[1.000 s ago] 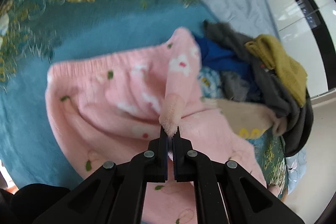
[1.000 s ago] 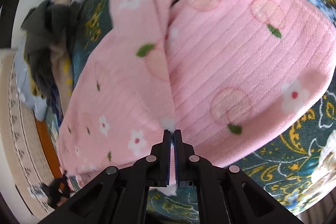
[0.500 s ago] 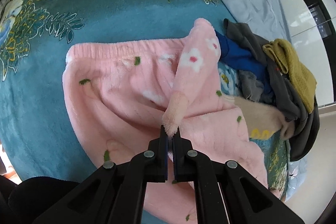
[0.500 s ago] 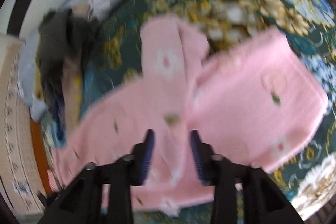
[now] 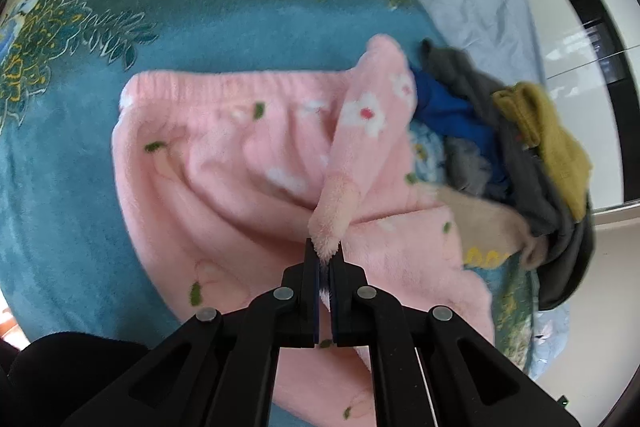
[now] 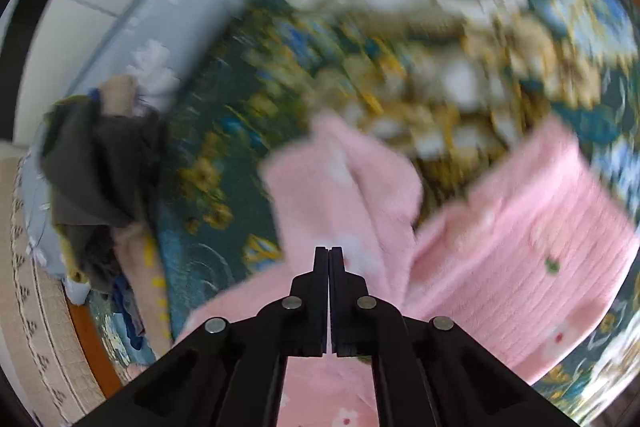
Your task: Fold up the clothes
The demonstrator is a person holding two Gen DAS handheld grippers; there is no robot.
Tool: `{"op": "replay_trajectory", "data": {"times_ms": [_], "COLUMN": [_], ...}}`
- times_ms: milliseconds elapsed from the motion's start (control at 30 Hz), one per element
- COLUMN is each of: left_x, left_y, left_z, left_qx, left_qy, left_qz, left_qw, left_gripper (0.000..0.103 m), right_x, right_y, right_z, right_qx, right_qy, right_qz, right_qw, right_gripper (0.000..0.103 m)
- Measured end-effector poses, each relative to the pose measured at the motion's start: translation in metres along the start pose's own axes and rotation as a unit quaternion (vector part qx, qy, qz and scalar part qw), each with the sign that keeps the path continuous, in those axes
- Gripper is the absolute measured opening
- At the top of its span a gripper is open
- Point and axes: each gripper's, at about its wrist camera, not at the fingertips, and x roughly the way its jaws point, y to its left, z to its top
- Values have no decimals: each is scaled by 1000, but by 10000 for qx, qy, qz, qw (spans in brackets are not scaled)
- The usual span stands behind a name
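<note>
Left wrist view: the left gripper (image 5: 325,259) is clamped on a fuzzy tip of the pink fleece trousers (image 5: 240,163), which lie spread on the teal floral blanket (image 5: 72,155) of the bed, their waistband toward its far edge. Beside them, at the bed's right edge, sits a pile of unfolded clothes (image 5: 520,147). The right gripper (image 6: 329,255) hovers over the trousers with its jaws together on nothing. The pinch is shallow, so a tug could slip the plush fabric free, or drag the garment into the pile. No readable writing or brand shows.
</note>
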Motion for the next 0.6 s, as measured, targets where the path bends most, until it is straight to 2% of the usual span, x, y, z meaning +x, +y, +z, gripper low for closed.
{"op": "replay_trajectory", "data": {"times_ms": [67,133,200,300,333,400,600], "left_x": [-7,-8,-7,-10,-11,-12,-11], "left_y": [-3,-4,-2,1,1,2,6], "left_z": [-1,-2,-2,-2,-3,-3,-4], "left_qx": [120,132,61,17,22,20,-119], "left_qy": [-147,-149,-110,-89,-90,-88,-49], "left_qz": [-170,-193,-234,-286,-294,-307,-316], "left_qw": [9997,9996,9996,9995,9995,9995,9994], "left_gripper": [3,3,3,3,3,3,4], "right_x": [-27,-38,-29,-7,2,17,41], "right_y": [9,15,9,-13,-18,-28,-37], "right_z": [7,11,10,-2,-5,-13,-19], "right_qx": [-258,-530,-614,-310,-189,21,36], "right_qy": [-361,-447,-204,234,316,440,584], "right_qz": [231,197,214,263,260,201,-45], "right_qw": [9987,9974,9977,9989,9990,9988,9983], "right_gripper": [0,1,5,8,13,37,38]}}
